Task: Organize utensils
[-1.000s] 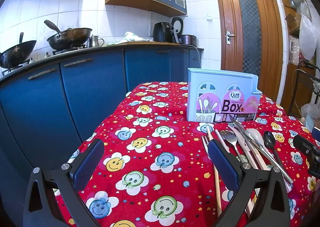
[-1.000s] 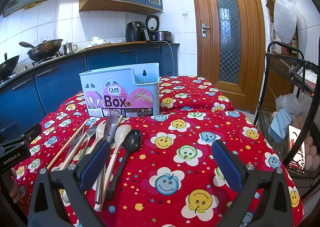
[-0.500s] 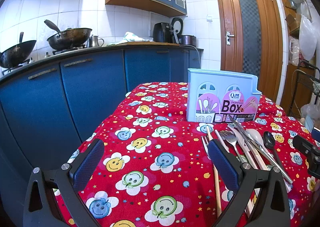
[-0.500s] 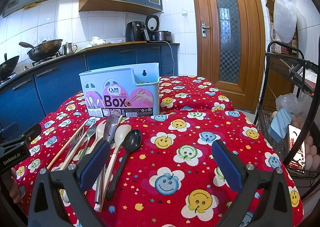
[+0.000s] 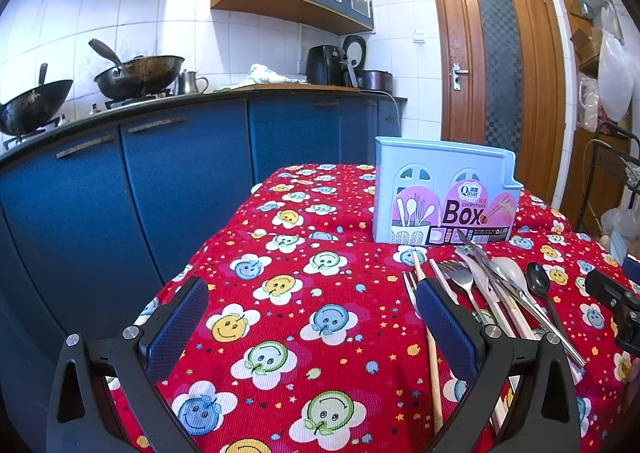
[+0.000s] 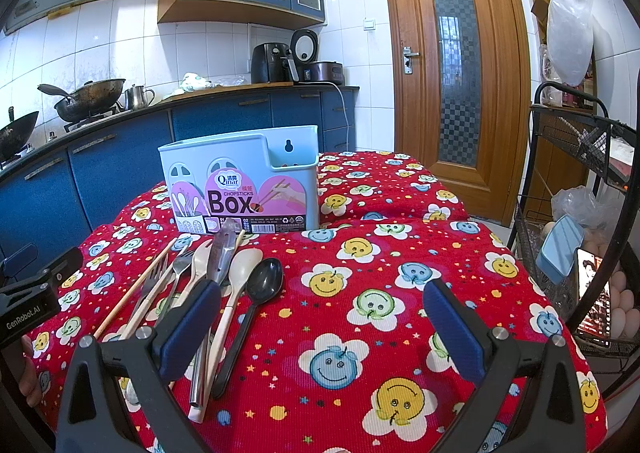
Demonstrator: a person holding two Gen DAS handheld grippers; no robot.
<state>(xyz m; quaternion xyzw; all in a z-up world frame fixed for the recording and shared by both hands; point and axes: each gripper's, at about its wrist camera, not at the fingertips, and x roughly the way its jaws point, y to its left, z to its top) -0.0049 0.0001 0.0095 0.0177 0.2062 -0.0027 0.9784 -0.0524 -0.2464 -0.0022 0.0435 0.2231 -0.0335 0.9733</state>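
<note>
A light blue chopsticks box (image 5: pixel 444 193) stands upright on the red smiley tablecloth (image 5: pixel 304 317); it also shows in the right wrist view (image 6: pixel 244 185). In front of it lies a pile of utensils: wooden chopsticks (image 5: pixel 430 337), forks (image 5: pixel 460 277), a knife (image 6: pixel 224 249), a cream spoon (image 6: pixel 244 265) and a black spoon (image 6: pixel 262 285). My left gripper (image 5: pixel 312 321) is open and empty, left of the pile. My right gripper (image 6: pixel 322 317) is open and empty, its left finger (image 6: pixel 188 329) over the utensil handles.
Blue kitchen cabinets (image 5: pixel 160 181) with woks (image 5: pixel 136 73) run behind and left of the table. A wooden door (image 6: pixel 456 93) is at the back right. A black wire rack (image 6: pixel 580 221) with eggs and bags stands right of the table.
</note>
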